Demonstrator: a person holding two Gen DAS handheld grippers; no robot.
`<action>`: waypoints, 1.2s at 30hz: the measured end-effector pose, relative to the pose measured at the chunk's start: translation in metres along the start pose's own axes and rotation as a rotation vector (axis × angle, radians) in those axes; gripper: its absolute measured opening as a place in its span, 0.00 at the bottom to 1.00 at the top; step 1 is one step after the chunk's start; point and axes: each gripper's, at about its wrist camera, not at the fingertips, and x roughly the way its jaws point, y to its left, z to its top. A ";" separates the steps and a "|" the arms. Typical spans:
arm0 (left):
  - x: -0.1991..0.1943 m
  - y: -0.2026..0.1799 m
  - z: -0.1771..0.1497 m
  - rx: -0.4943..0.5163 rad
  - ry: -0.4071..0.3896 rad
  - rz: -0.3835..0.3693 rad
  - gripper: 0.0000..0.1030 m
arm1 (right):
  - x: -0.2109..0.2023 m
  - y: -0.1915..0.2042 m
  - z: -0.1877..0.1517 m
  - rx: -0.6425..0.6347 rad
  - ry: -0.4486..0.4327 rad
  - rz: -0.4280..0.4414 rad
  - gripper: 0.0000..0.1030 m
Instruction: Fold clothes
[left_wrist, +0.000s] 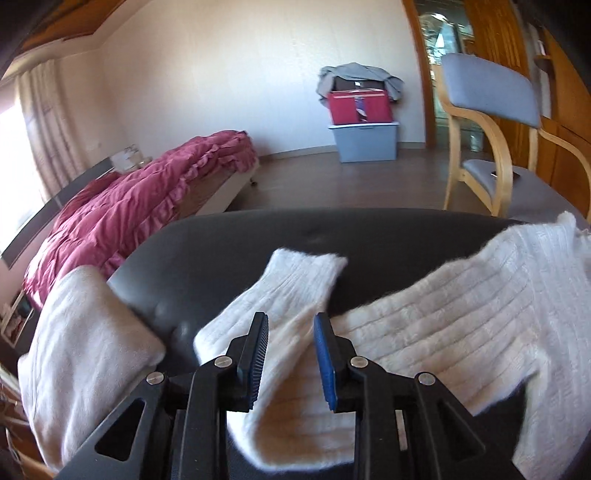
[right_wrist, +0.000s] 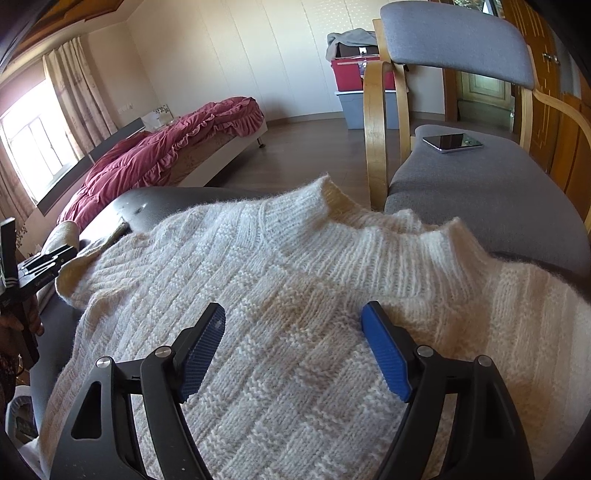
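Item: one cream-white, chunky ribbed-knit sweater, spread front-up across a dark grey padded surface, ribbed collar toward the far edge. Left view, left to right: a folded cream knit piece hung over the near-left edge; a sleeve lay folded inward, cuff pointing away; the body ran off to the right. The left gripper hovered over that sleeve, its blue-padded fingers parted a moderate way, sleeve fabric showing in the gap but neither pad pressing it; nothing held. Right view: the right gripper was poised above the chest panel below the collar, fingers spread wide, clear of the knit, holding nothing. Background, left to right: curtained window, bed with rumpled crimson ruffled quilt, red fabric box on a grey-blue plastic bin, bentwood armchair with grey-blue cushions, a dark smartphone lying on its seat.
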 end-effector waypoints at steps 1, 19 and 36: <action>0.005 -0.003 0.006 -0.004 0.011 -0.018 0.25 | 0.000 0.000 0.000 -0.001 0.000 -0.001 0.77; 0.080 -0.040 0.025 0.127 0.208 -0.033 0.25 | 0.001 0.001 0.001 0.003 0.000 0.012 0.79; 0.039 -0.023 0.031 -0.007 0.001 -0.059 0.05 | 0.000 0.000 0.001 0.011 -0.001 0.021 0.79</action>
